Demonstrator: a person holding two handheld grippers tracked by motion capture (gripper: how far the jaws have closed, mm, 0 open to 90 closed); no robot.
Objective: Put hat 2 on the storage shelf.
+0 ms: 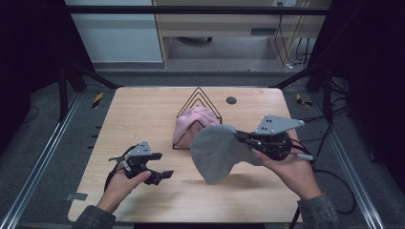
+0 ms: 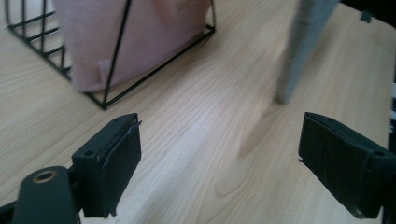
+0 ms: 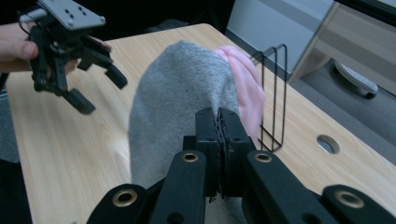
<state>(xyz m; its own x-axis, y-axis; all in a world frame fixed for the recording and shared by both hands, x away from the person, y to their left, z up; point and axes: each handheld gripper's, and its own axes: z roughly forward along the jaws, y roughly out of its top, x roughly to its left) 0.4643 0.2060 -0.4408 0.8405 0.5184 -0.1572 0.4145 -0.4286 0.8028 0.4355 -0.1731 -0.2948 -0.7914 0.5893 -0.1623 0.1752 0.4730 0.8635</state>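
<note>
Two forearms enter from the near edge of the wooden table (image 1: pixel 143 200), each hand working a two-jaw gripper. On the near left, the left gripper (image 1: pixel 161 175) hovers low over bare wood with its jaws standing wide apart and nothing between them. To the right and a little farther in, the right gripper (image 1: pixel 240 137) has its jaws pressed together on one edge of a grey cloth (image 1: pixel 217 150), which hangs clear of the tabletop and casts a shadow below. Just behind the cloth stands a black wire rack (image 1: pixel 198 95), already holding a pink cloth (image 1: pixel 188 125); the grey one seems to brush it, though the overlap makes contact hard to judge. Beyond the rack, a small round hole (image 1: pixel 231 100) marks the far end of the table. The step in hand looks like carrying the grey cloth toward the rack. Next, the right hand would need to steer the hanging fabric between the wires, likely with the free gripper steadying the loose lower end.
</note>
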